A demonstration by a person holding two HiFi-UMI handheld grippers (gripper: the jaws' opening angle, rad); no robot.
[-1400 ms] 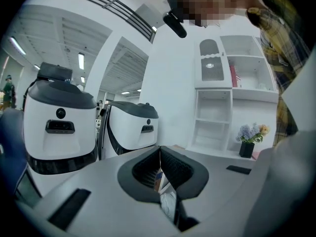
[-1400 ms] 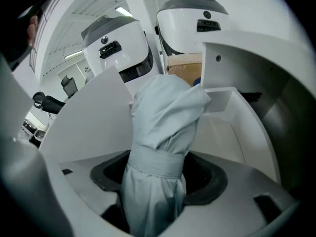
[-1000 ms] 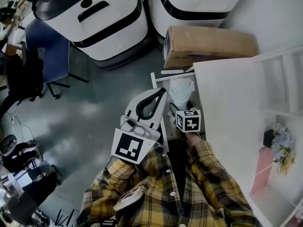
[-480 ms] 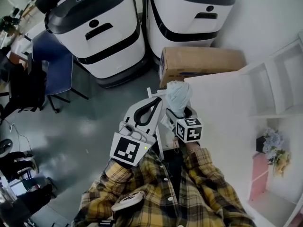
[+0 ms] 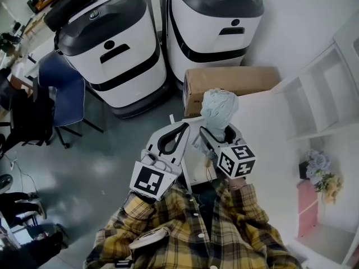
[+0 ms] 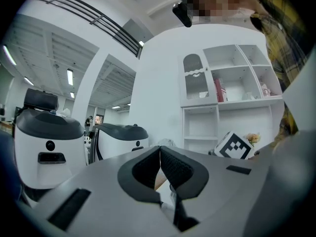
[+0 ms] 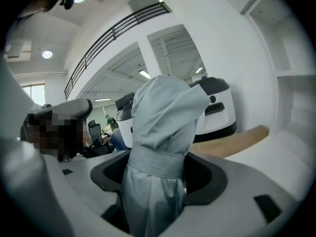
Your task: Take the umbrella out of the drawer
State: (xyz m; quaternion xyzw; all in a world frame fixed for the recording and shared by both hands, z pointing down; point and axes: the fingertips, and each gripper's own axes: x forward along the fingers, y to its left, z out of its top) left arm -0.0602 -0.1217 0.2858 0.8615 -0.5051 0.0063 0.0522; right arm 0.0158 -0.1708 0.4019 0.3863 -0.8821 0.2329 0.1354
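In the head view my right gripper (image 5: pixel 216 134) is shut on a folded pale grey umbrella (image 5: pixel 218 112), held upright above the edge of the white cabinet top (image 5: pixel 269 130). The right gripper view has the umbrella (image 7: pixel 163 127) filling the space between the jaws, its strap wrapped round it at pad height. Both pads press on the fabric of my right gripper's (image 7: pixel 159 174) load. My left gripper (image 5: pixel 180 132) hangs just left of it, shut, with nothing between its fingertips (image 6: pixel 159 154). Below and between the two grippers lies the open white drawer (image 5: pixel 192 168).
Two white and black machines (image 5: pixel 115 49) (image 5: pixel 213 21) stand on the grey floor at the back. A cardboard box (image 5: pixel 233 80) lies against the cabinet. A blue chair (image 5: pixel 64 88) is at the left, white shelves (image 5: pixel 322 88) with flowers (image 5: pixel 320 170) at the right.
My right gripper has risen with the umbrella, lifting it from down in the drawer to above the cabinet top. The left gripper has risen a little beside it.
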